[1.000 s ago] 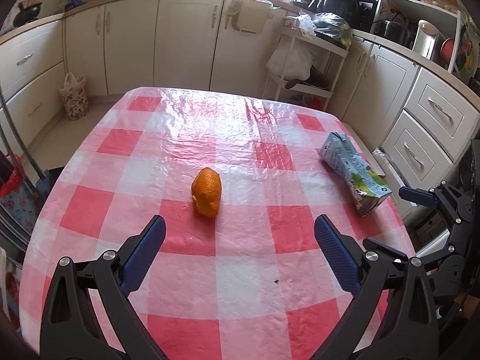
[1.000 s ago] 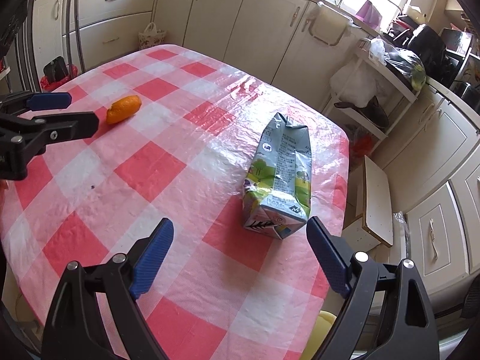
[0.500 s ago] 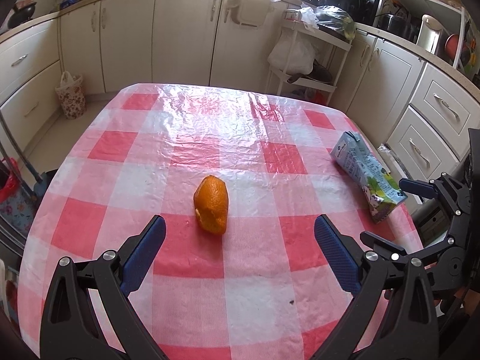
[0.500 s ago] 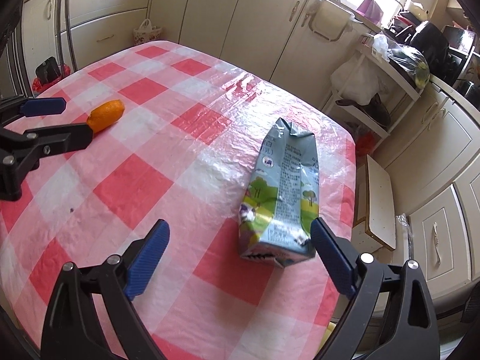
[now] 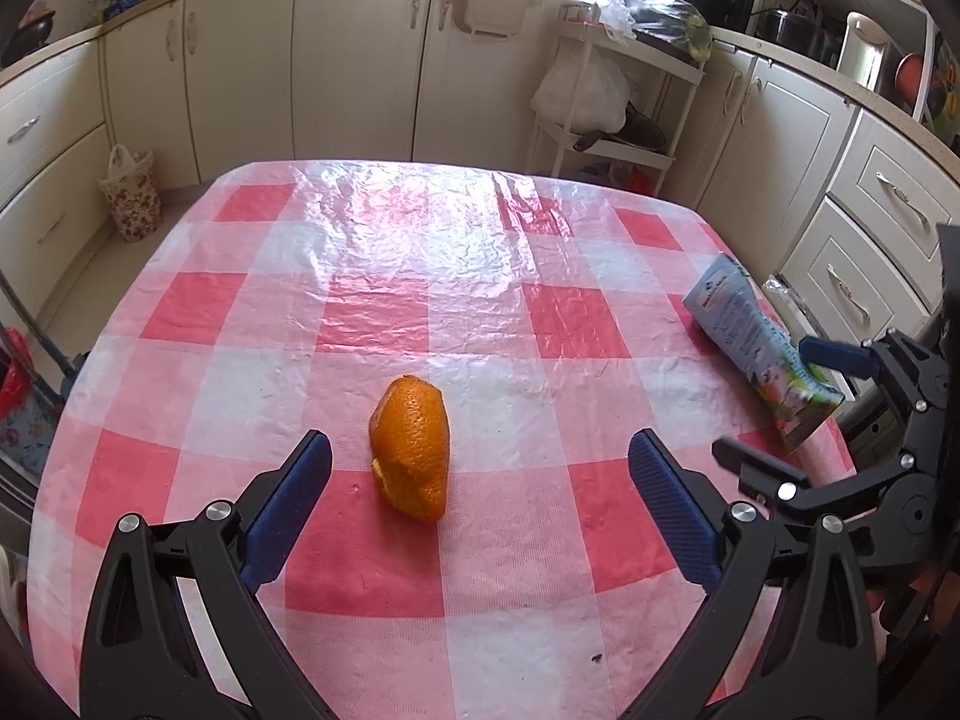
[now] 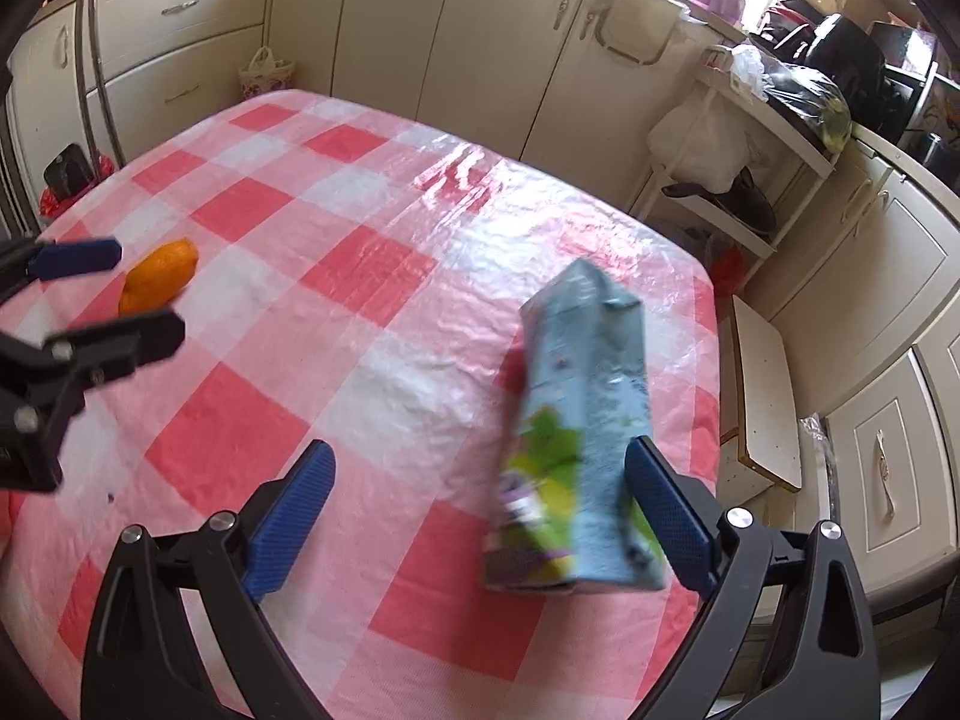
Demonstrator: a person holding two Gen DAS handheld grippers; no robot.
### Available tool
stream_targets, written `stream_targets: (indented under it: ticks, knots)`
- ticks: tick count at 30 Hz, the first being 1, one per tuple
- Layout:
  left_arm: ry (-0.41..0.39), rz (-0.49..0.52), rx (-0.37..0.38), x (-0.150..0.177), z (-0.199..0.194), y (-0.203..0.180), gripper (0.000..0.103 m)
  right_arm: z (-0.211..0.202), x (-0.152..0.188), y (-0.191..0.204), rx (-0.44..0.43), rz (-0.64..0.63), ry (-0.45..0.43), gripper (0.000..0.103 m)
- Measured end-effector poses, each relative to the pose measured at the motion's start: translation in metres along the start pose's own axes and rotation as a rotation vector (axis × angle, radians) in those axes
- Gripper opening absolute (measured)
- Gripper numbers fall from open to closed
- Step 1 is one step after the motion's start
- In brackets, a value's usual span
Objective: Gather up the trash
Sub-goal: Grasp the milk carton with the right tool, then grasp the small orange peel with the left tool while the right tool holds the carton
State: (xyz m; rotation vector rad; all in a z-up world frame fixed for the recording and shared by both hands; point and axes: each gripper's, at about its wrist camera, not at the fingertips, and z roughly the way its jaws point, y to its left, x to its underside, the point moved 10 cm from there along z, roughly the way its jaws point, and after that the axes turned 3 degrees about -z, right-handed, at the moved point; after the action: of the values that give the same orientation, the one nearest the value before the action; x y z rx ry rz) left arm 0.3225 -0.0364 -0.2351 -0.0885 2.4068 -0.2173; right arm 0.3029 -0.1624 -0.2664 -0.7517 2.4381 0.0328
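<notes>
On the checked worktop (image 5: 384,276) an orange peel (image 5: 412,447) lies near the middle, between the wide-spread blue pads of the left tongs (image 5: 480,480), touching neither. Well right of the peel, by the worktop's edge, a crumpled juice carton (image 6: 585,438) lies on its side inside the right tongs (image 6: 479,495), whose jaws stand wide; its base is close against the right pad, though contact is unclear through blur.

Red-checked tablecloth (image 5: 384,318), cream cabinets (image 5: 354,60), white rack (image 5: 624,138) — perhaps bags on it — floral bag (image 5: 129,192)
</notes>
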Motion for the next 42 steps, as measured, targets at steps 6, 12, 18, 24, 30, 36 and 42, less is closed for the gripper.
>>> stream_targets:
  ticks: [6,12,18,24,30,36,42]
  knots:
    - [0.003,0.017,-0.002,-0.007,0.007,-0.003,0.096,-0.003,-0.007,-0.019,0.024,0.075,-0.036,0.093]
    - [0.016,0.018,0.022,-0.008,0.013,-0.007,0.096,0.011,-0.005,-0.022,-0.008,0.142,0.01,0.093]
    - [0.026,0.01,0.057,-0.01,0.018,-0.01,0.08,0.022,0.001,-0.025,-0.055,0.222,0.06,0.07]
    - [0.069,-0.039,0.132,-0.009,0.025,-0.005,0.027,0.022,0.006,-0.033,-0.127,0.328,0.071,0.06]
    - [0.054,-0.032,0.158,-0.005,0.017,-0.004,0.002,0.007,0.002,-0.022,-0.143,0.268,0.033,0.06]
    - [0.039,-0.015,0.181,0.005,-0.001,-0.006,0.001,-0.004,0.003,-0.02,-0.156,0.24,0.01,0.06]
    - [0.004,-0.001,0.182,0.005,-0.027,-0.002,0.001,-0.012,0.007,-0.019,-0.166,0.219,-0.003,0.06]
